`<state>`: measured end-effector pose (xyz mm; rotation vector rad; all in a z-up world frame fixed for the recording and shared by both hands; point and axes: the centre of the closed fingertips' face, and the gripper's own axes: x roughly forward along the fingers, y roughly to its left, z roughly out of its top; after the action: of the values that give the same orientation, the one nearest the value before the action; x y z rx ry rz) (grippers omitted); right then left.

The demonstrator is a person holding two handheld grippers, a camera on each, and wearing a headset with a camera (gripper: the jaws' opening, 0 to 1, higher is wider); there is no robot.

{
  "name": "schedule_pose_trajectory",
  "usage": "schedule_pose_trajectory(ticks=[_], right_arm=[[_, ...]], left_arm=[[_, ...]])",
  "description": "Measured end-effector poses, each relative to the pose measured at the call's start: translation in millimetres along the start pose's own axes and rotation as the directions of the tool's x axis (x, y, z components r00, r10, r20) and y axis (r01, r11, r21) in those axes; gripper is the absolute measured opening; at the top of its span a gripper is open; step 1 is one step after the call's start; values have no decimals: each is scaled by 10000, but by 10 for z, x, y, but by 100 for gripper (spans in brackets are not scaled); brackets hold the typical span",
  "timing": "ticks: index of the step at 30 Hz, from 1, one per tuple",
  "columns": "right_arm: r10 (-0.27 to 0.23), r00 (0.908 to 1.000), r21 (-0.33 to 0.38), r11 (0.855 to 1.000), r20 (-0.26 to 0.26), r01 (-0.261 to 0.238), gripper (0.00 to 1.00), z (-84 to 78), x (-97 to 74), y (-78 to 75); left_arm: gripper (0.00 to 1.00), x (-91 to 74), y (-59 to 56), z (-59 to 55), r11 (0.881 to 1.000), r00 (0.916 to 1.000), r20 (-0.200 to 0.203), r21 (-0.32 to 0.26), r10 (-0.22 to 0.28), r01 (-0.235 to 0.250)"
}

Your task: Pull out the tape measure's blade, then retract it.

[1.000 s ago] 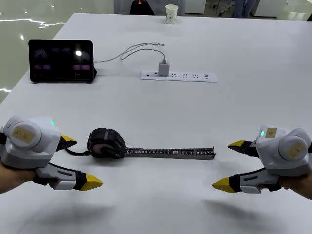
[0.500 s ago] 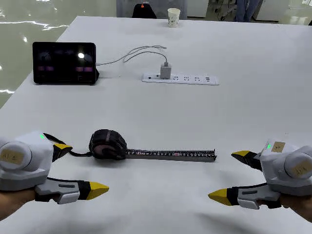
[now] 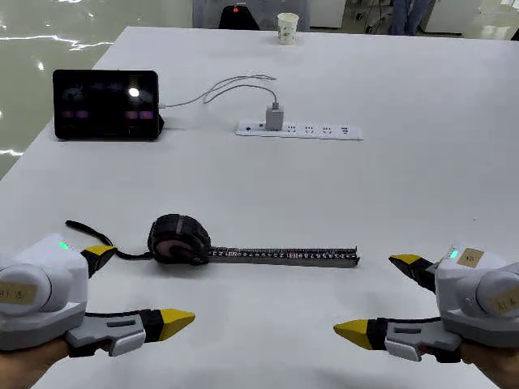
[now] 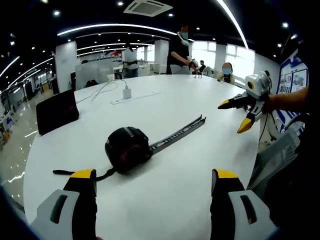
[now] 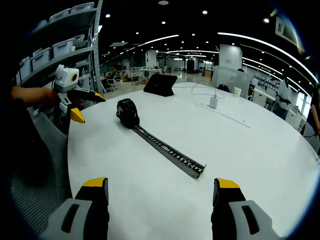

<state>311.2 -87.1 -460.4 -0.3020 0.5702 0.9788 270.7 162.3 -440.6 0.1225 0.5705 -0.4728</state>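
Note:
A black tape measure case [image 3: 178,239] [image 4: 127,147] [image 5: 128,112] lies on the white table [image 3: 324,186], its wrist strap [image 3: 89,230] trailing left. Its blade [image 3: 284,256] [image 4: 177,133] [image 5: 169,149] lies pulled out flat to the right, ending in a hook [image 3: 355,255]. My left gripper [image 3: 143,288] [image 4: 152,182] is open at the near left, short of the case, with nothing between its jaws. My right gripper [image 3: 383,298] [image 5: 159,189] is open at the near right, just beyond the blade's tip, also holding nothing.
A dark tablet [image 3: 105,104] stands at the back left, cabled to a charger in a white power strip [image 3: 298,128]. A paper cup [image 3: 286,27] stands at the far edge. People stand beyond the table in the left gripper view.
Both grippers have drawn back toward the near edge of the table, away from the tape measure. The case and extended blade lie unmoved.

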Motion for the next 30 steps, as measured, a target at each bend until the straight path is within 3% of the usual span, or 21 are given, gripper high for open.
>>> schedule_pose_trajectory(ticks=[7, 16, 30], right_arm=[[-364, 9990, 372, 9987, 249, 354, 90, 34, -8, 64], [-948, 9950, 726, 9931, 329, 923, 95, 74, -7, 120], [-1103, 9933, 1051, 9888, 339, 1062, 99, 111, 12, 222]], left_arm=[[96, -12, -77, 41, 9990, 9991, 347, -382, 236, -223], [99, -11, -156, 47, 9981, 9987, 377, -522, 347, -327], [99, -59, -156, 57, 9932, 9950, 536, -842, 849, -802]])
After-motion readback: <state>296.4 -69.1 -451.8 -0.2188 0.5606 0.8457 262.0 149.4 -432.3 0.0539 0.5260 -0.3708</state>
